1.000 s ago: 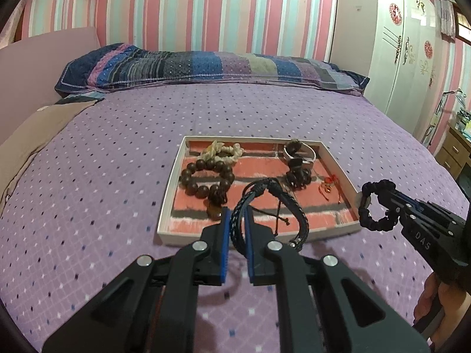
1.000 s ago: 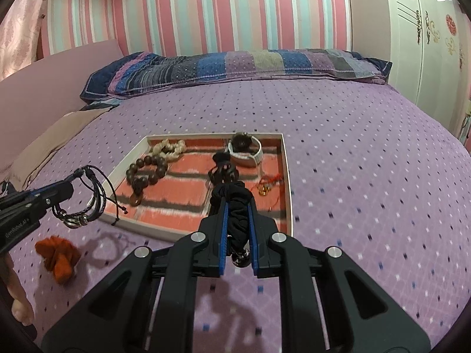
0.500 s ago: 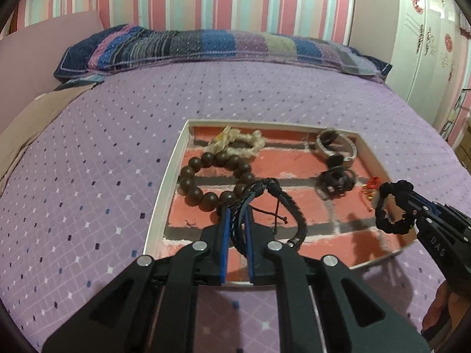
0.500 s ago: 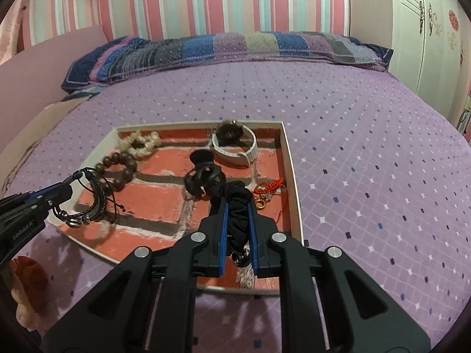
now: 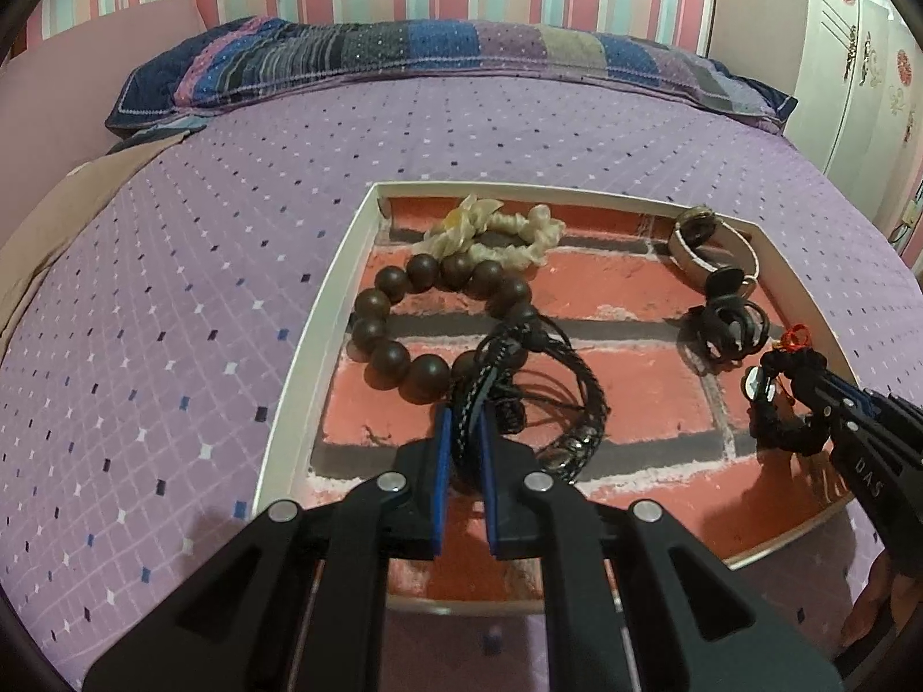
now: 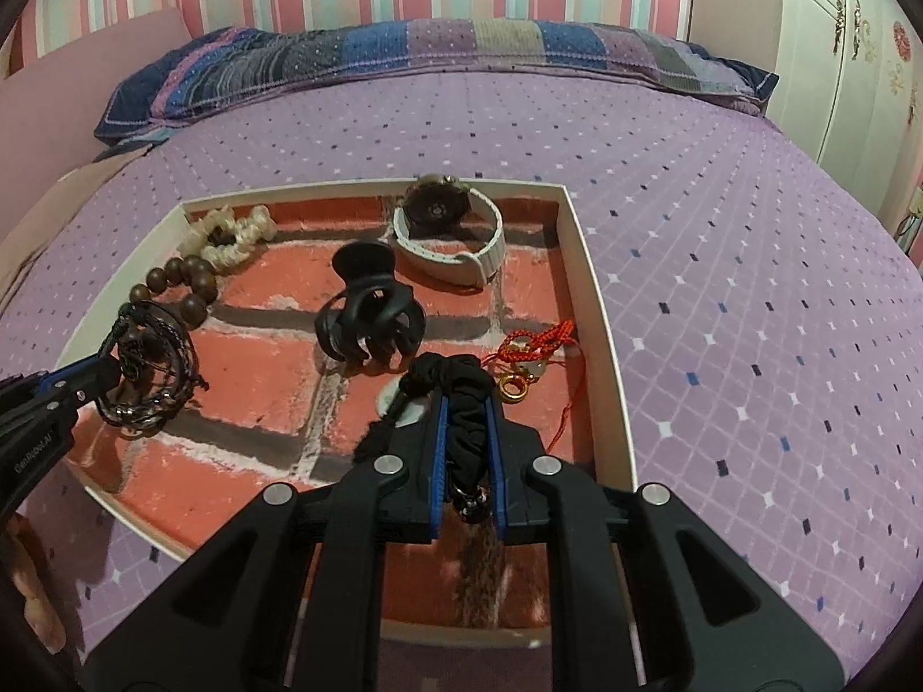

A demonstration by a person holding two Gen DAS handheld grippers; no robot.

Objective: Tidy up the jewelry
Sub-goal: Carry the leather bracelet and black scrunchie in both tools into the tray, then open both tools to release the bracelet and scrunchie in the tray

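Observation:
A white-rimmed tray (image 5: pixel 346 265) with a brick-pattern floor lies on the purple bed; it also shows in the right wrist view (image 6: pixel 588 265). My left gripper (image 5: pixel 464 432) is shut on a black braided cord bracelet (image 5: pixel 554 398) and holds it low over the tray's front left. My right gripper (image 6: pixel 466 421) is shut on a black fabric scrunchie (image 6: pixel 467 398) over the tray's front right. In the tray lie a brown bead bracelet (image 5: pixel 404 340), a cream scrunchie (image 5: pixel 496 230), a white-strap watch (image 6: pixel 456 230), a black claw clip (image 6: pixel 369 317) and a red cord charm (image 6: pixel 536 352).
A striped pillow (image 5: pixel 438 57) lies along the bed's far end. A white wardrobe (image 5: pixel 854 57) stands at the right. A pink headboard panel (image 5: pixel 75 75) is at the left. An orange object (image 6: pixel 29 588) lies on the bed, left of the tray.
Both grippers moved forward and down over the tray with their items still held. The tray now fills more of both views.

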